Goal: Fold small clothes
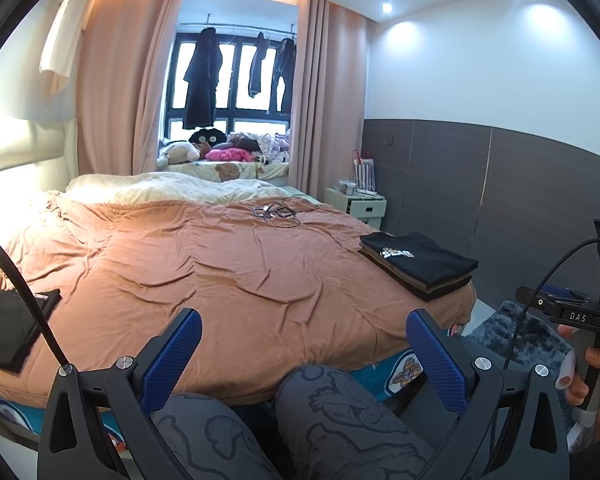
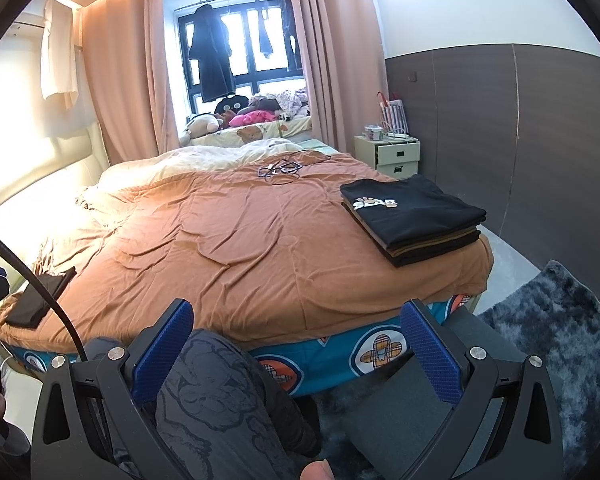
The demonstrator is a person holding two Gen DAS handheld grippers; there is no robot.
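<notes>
Both units are just hanging out low in front of the bed [image 1: 240, 272] right now: the left hand-held gripper [image 1: 304, 344] has its blue pads spread wide with nothing between them but the person's patterned trouser knees [image 1: 340, 412] behind, and the right hand-held gripper [image 2: 298, 336] is spread apart and empty the same way. The folded stack [image 2: 414, 216], black tee with a white logo on top, sits at the right edge of the orange duvet in the right wrist view, right by the bed's corner. Another dark garment [image 1: 8, 324] lies flat at the left edge of the frame in the left wrist view, and my guess is that's the next one to fold, though I can't tell whether it's already folded. Biggest risk as I see it: that stack is so close to the corner that adding another piece or bumping it with a finger could slide the whole pile off onto the grey shaggy rug [image 2: 552, 340]. The duvet is soft and wrinkly too, so pinching a thin tee could grab bedding along with it and drag everything. Also the tangle of cables [image 1: 278, 212] up in the middle of the bed could snag a sleeve if the shirt gets spread that far, and each gripper's own cord could sweep across the fabric.
</notes>
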